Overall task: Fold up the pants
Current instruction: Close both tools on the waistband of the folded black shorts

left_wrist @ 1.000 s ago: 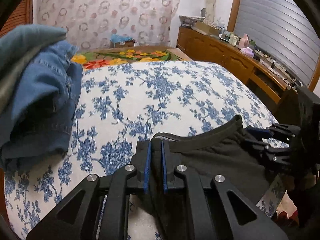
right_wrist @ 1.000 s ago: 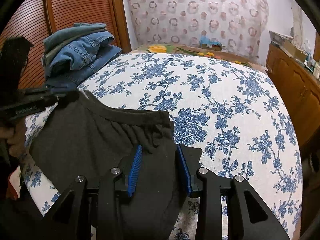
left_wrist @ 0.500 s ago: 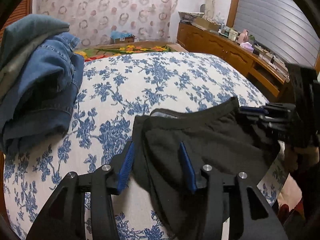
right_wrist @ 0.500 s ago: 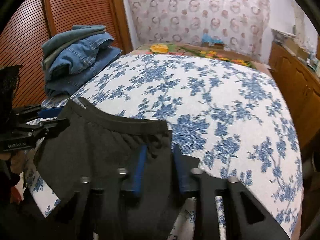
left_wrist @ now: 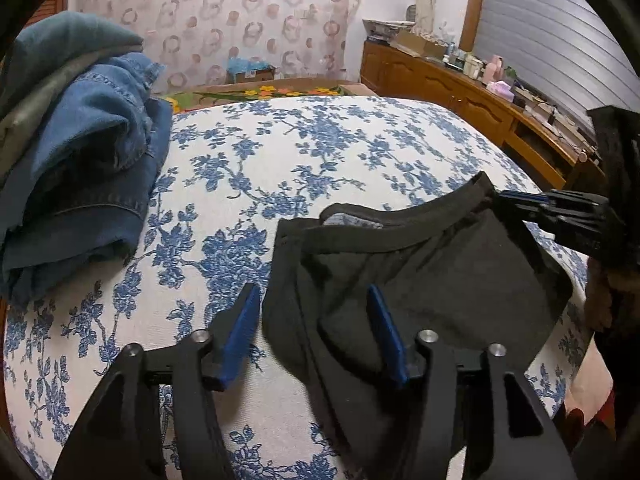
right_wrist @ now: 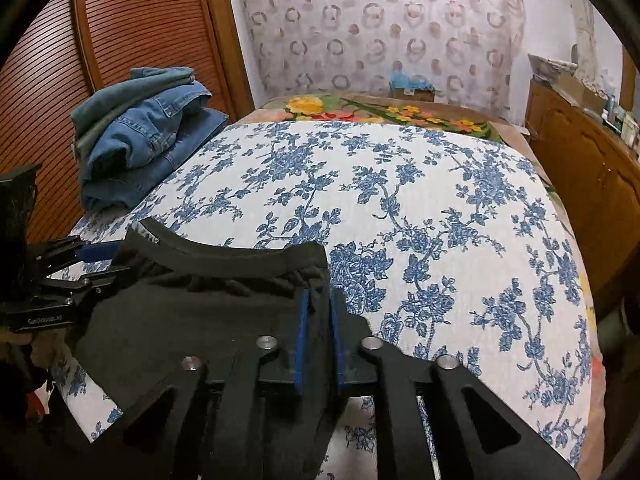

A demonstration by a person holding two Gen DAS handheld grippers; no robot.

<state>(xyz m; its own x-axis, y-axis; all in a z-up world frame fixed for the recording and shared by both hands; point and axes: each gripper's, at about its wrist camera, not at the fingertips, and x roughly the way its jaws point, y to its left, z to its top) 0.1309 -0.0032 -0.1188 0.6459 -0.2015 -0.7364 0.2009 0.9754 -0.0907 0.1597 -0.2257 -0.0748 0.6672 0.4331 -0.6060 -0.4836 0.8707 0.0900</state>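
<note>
Black pants [left_wrist: 432,276] lie at the near edge of the bed, waistband curved toward the far side; they also show in the right wrist view [right_wrist: 200,312]. My left gripper [left_wrist: 312,312] is open, its jaws straddling the left corner of the waistband. My right gripper [right_wrist: 318,312] is shut on the right corner of the pants' waist. From the left wrist view the right gripper [left_wrist: 520,200] shows at the far right end of the waistband. From the right wrist view the left gripper [right_wrist: 104,256] shows at the left end.
The bed has a white cover with blue flowers [right_wrist: 420,208]. A pile of folded jeans [left_wrist: 80,152] sits at the bed's left side, also seen in the right wrist view [right_wrist: 148,136]. A wooden sideboard [left_wrist: 472,100] runs along the right. A slatted wardrobe door [right_wrist: 132,40] stands left.
My left gripper has let go of the waistband and opened wide. My right gripper has closed onto the right corner of the pants.
</note>
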